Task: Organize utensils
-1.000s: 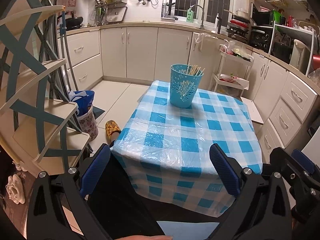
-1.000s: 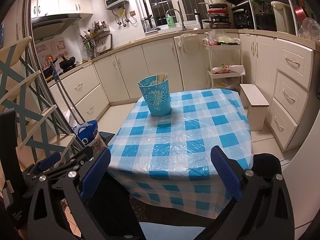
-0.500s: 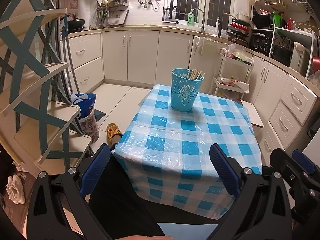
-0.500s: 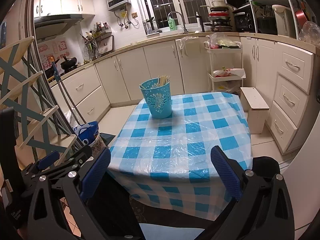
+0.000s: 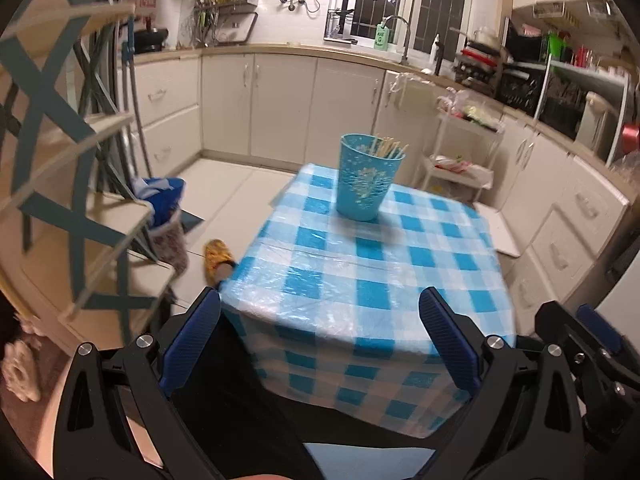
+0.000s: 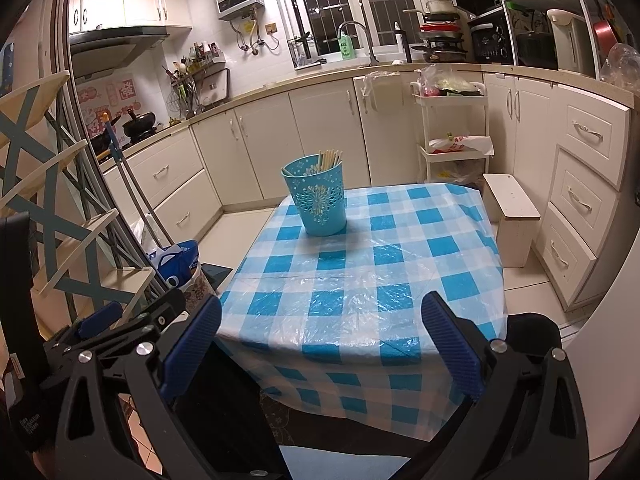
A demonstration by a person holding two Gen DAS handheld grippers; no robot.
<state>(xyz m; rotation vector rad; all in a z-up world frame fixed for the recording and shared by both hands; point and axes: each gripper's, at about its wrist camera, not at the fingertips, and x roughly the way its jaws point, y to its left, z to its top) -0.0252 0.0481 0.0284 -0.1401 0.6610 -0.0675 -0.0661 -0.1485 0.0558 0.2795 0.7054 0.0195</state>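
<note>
**Kid:** What changed just now?

**Me:** I pulled both of my tools back a bit and tipped them up. The table (image 5: pixel 360 288) looks a little farther from me than it did a second ago, and I see more of the room. Nothing on the table moved.

**Kid:** What's the biggest thing?

**Me:** The table, with its blue and white cloth (image 6: pixel 360 280). A clear plastic sheet lies over the cloth, I think to keep it clean.

**Kid:** And on it?

**Me:** One blue cup (image 6: pixel 318 204) at the far side, standing straight up with its mouth at the top. The chopsticks (image 6: pixel 329 159) are inside it. I think it is there to keep them together and off the cloth.

**Kid:** Which way do the sticks point?

**Me:** Up and down. They lean a bit against the rim, tips poking out at the top. I see none lying loose on the table.

**Kid:** Are your tools holding anything?

**Me:** No. My left gripper (image 5: pixel 320 340) is spread wide with nothing in it. My right gripper (image 6: pixel 322 344) is the same. Both hang near the close edge of the table, well apart from the cup.

**Kid:** So is the job done?

**Me:** I think so, or nearly.
</note>
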